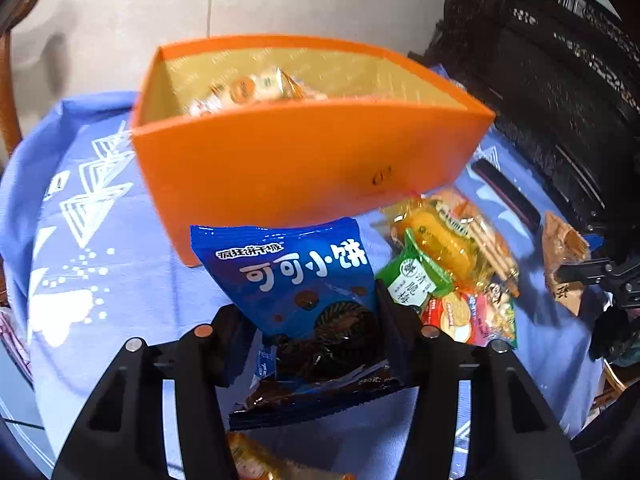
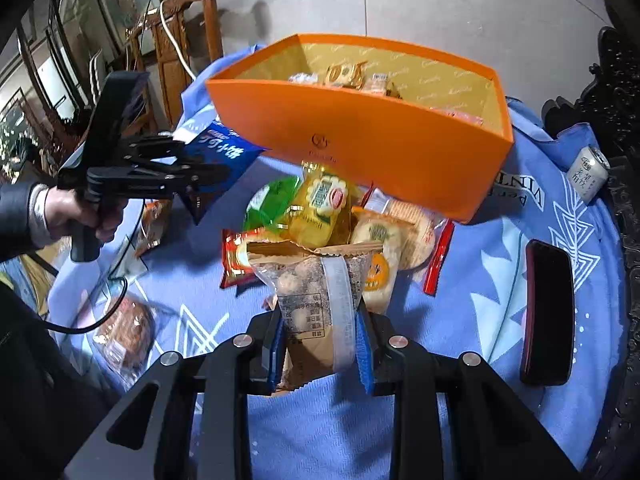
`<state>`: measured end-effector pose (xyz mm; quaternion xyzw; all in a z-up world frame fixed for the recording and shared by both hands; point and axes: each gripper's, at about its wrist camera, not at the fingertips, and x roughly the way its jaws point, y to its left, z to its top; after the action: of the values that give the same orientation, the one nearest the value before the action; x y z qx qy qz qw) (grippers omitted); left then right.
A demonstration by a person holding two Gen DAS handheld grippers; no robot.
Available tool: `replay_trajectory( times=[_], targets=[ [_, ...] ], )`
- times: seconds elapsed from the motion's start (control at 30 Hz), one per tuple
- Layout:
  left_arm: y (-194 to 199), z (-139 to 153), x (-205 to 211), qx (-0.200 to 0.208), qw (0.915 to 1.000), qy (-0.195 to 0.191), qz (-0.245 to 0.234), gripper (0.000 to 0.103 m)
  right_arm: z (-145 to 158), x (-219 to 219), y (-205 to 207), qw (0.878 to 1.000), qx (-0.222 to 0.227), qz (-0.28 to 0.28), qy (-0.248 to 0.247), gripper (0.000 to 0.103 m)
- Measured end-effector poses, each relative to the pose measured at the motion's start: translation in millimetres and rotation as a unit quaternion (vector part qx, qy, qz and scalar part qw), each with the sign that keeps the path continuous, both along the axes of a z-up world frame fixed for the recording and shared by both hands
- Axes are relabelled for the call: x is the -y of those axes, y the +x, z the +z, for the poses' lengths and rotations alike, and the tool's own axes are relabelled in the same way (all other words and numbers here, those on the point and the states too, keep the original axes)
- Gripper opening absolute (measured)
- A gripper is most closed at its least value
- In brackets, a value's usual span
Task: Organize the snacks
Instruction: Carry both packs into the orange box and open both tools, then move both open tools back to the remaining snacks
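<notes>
Left tool (image 1: 308, 344) pinches a glossy blue packet (image 1: 296, 276); right tool (image 2: 322, 340) clamps a crinkly brown pouch (image 2: 312, 292).

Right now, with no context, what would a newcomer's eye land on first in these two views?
The orange box dominates, standing at the far side of the blue cloth with a few snacks already inside. Next, each claw grips a packet: the left claw a blue cookie bag, the right claw a tan packet. Between them and the box lies a loose heap of snacks.
</notes>
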<state>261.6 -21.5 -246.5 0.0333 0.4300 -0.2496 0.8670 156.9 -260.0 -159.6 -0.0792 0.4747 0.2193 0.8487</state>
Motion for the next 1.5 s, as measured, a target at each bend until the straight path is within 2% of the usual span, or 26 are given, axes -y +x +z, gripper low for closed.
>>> replay_trajectory(
  times=[0.2,0.37,0.6,0.73,0.8,0.83,0.87,0.9,0.93,1.0,1.2,1.37,1.5],
  targets=[
    [-12,46,-12,0.038,0.9991,-0.017,0.014,0.053,24,-4,4,0.999,0.027,-0.010,0.024,0.029],
    [-9,88,-16,0.078,0.9966,-0.020,0.018,0.053,58,-6,19,0.995,0.062,-0.028,0.079,0.029],
    [36,142,-2,0.122,0.9904,-0.041,0.051,0.053,102,-10,69,0.981,0.131,-0.065,0.127,0.029],
    [70,162,14,0.139,0.9872,-0.042,0.065,0.054,122,-9,105,0.972,0.169,-0.082,0.141,0.029],
    [89,166,22,0.138,0.9871,-0.031,0.075,0.054,128,-11,125,0.969,0.185,-0.090,0.136,0.029],
    [97,166,26,0.135,0.9872,-0.021,0.083,0.057,129,-12,137,0.968,0.189,-0.096,0.131,0.031],
    [107,166,30,0.129,0.9870,-0.006,0.096,0.065,129,-12,144,0.968,0.189,-0.103,0.125,0.041],
    [116,166,34,0.119,0.9860,0.015,0.116,0.090,130,-13,150,0.969,0.187,-0.113,0.117,0.063],
    [121,167,35,0.116,0.9825,0.036,0.142,0.099,132,-13,155,0.966,0.191,-0.138,0.107,0.072],
    [121,170,35,0.119,0.9803,0.037,0.153,0.099,137,-13,146,0.959,0.209,-0.154,0.110,0.085],
    [110,166,28,0.109,0.9804,0.031,0.161,0.099,135,-16,113,0.961,0.208,-0.156,0.090,0.099],
    [95,166,25,0.102,0.9809,0.023,0.164,0.099,124,-10,96,0.963,0.179,-0.181,0.086,0.099],
    [78,162,25,0.095,0.9819,0.022,0.162,0.099,110,-2,82,0.965,0.137,-0.214,0.066,0.099]
  ],
)
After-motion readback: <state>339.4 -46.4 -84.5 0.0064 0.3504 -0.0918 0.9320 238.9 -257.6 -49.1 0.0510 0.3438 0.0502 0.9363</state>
